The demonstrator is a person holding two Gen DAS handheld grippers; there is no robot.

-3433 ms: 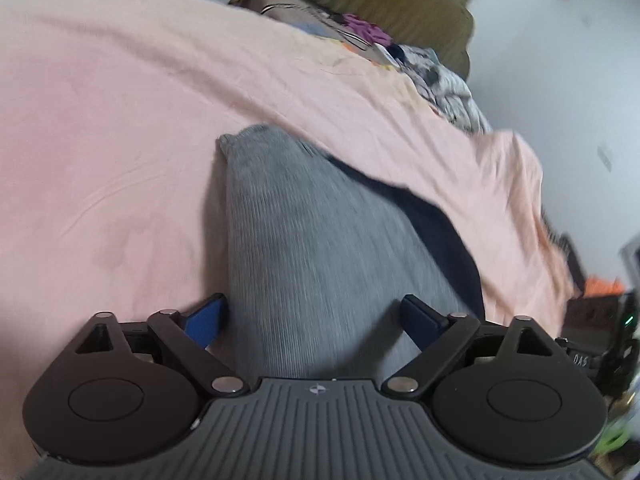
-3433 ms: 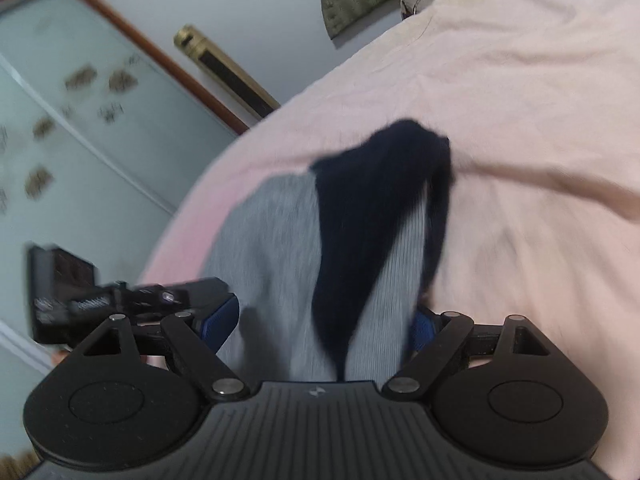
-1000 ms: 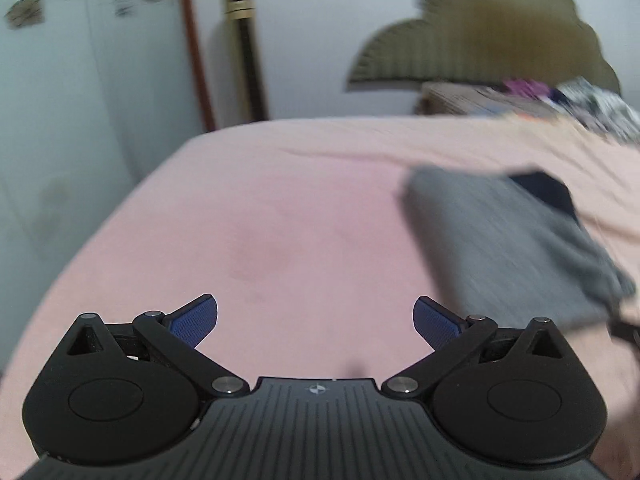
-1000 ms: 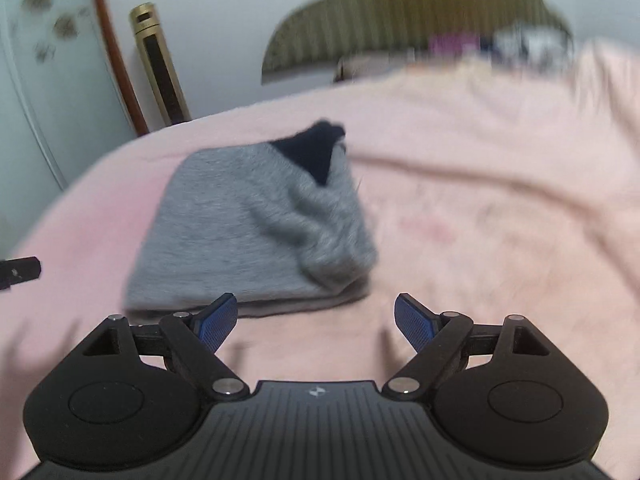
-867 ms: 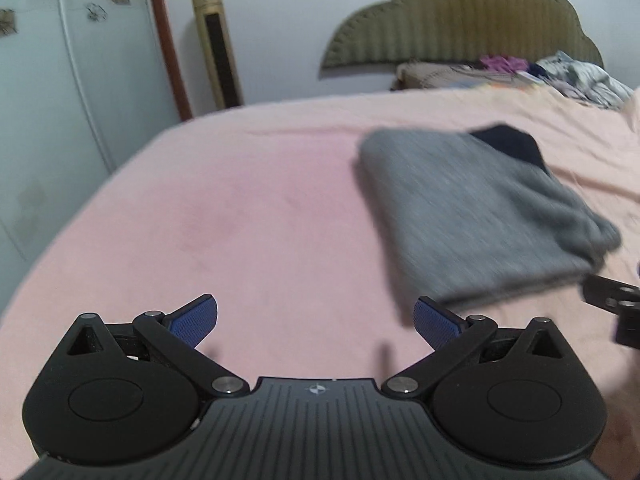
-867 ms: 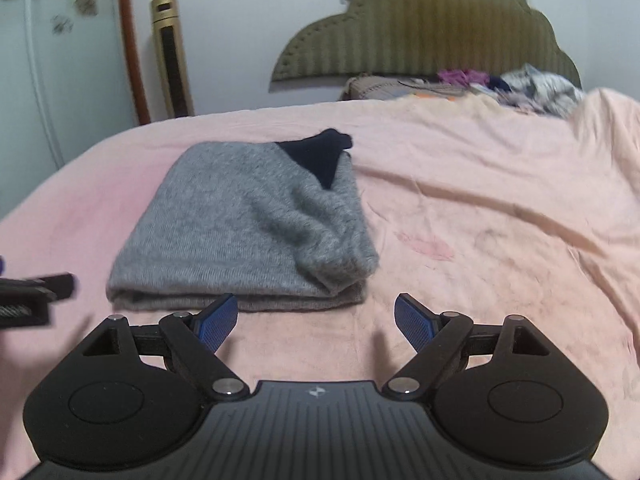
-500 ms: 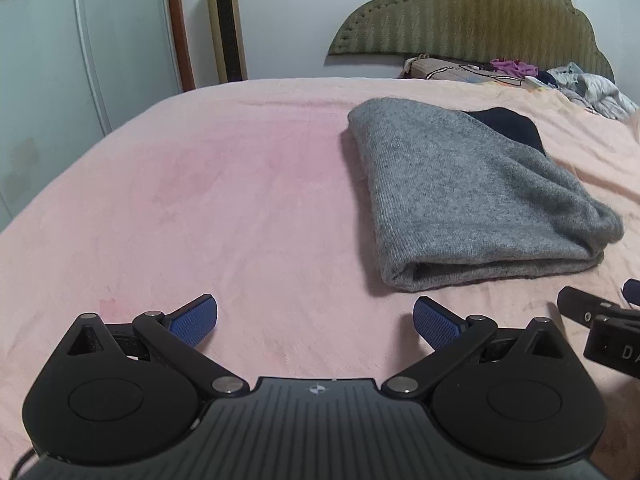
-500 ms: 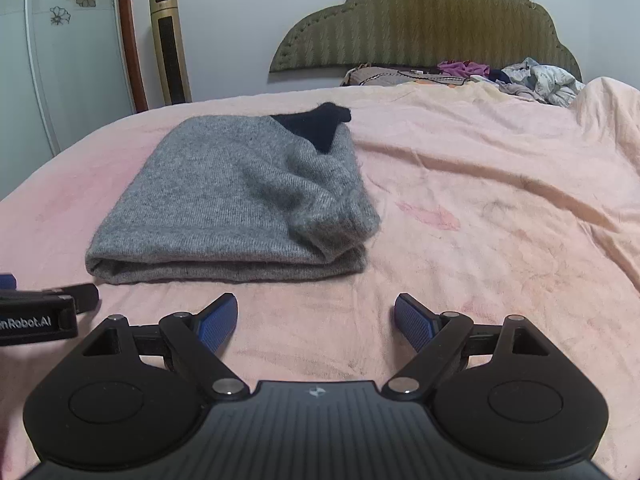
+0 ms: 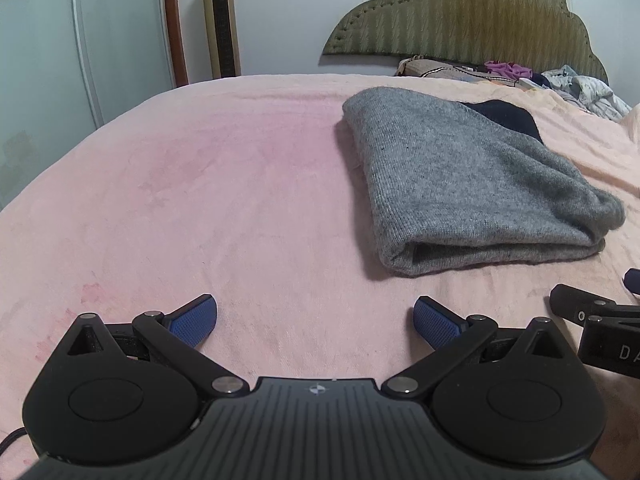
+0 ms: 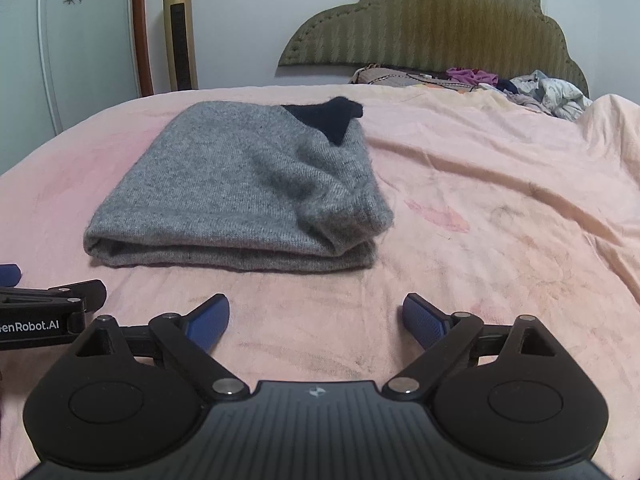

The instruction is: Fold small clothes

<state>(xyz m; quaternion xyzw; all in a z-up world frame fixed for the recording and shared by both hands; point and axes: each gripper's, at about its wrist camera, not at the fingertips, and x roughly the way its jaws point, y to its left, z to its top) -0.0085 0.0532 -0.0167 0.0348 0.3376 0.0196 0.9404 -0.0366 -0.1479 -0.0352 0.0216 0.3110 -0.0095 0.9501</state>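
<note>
The sweater [image 10: 240, 188] lies folded flat on the blanket [image 10: 500, 208], its doubled edge facing the cameras. A dark lining [image 10: 324, 118] shows at its far corner, at 1 o'clock on the garment in the right wrist view. In the left wrist view the sweater [image 9: 460, 184] sits at 1 o'clock from the claw; in the right wrist view it sits at 11 o'clock.

Left gripper [image 9: 316, 322]: jaws wide, nothing between them, near the fold edge but apart from it. Right gripper [image 10: 316, 320]: jaws wide and just opened further, nothing between them, also clear of the cloth.

Step in hand: release completed; the fold appears finished. The near right corner bulges slightly.

Next move: either smooth that bulge, or fetch another garment from the pile [image 10: 540, 96] under the headboard [image 10: 432, 32], at 2 o'clock.
</note>
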